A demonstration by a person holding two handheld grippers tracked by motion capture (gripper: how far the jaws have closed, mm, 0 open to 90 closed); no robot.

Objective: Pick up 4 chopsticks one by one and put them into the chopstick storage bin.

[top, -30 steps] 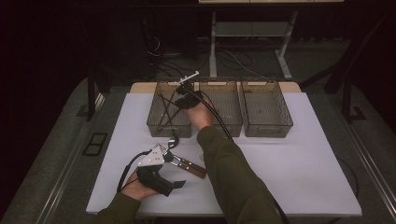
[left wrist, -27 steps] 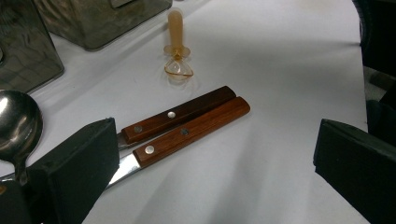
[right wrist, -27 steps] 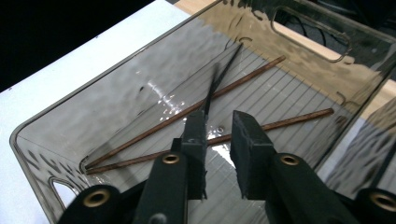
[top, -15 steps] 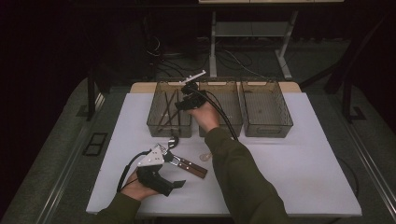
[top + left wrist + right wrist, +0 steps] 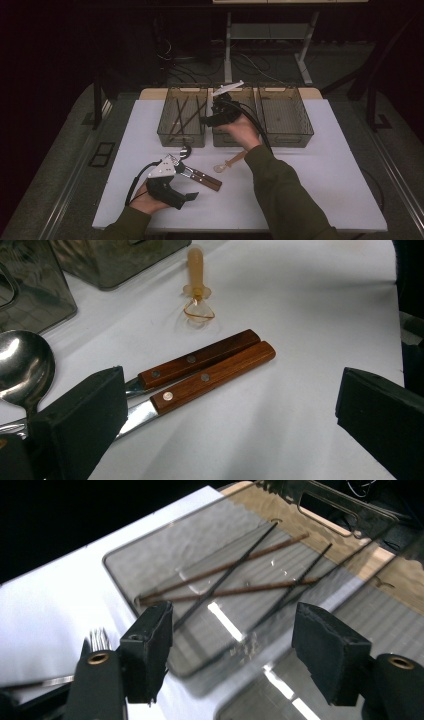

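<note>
Your right gripper [image 5: 207,120], jaws just spread and empty at the left bin's [image 5: 165,135] 3 o'clock wall, may clip its rim; your left gripper [image 5: 225,425] rests spread over 2 knives [image 5: 210,372].

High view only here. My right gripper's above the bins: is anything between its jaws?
Observer: No. The right gripper has just been opening its jaws, and nothing is between them. Below them, thin sticks, brown and black, lie crossed in the left bin.
Operator: What's ahead of the left gripper?
Observer: The left gripper is open. Two wood-handled utensils lie side by side ahead of it, each handle riveted, and a metal spoon sits beside one jaw.
</note>
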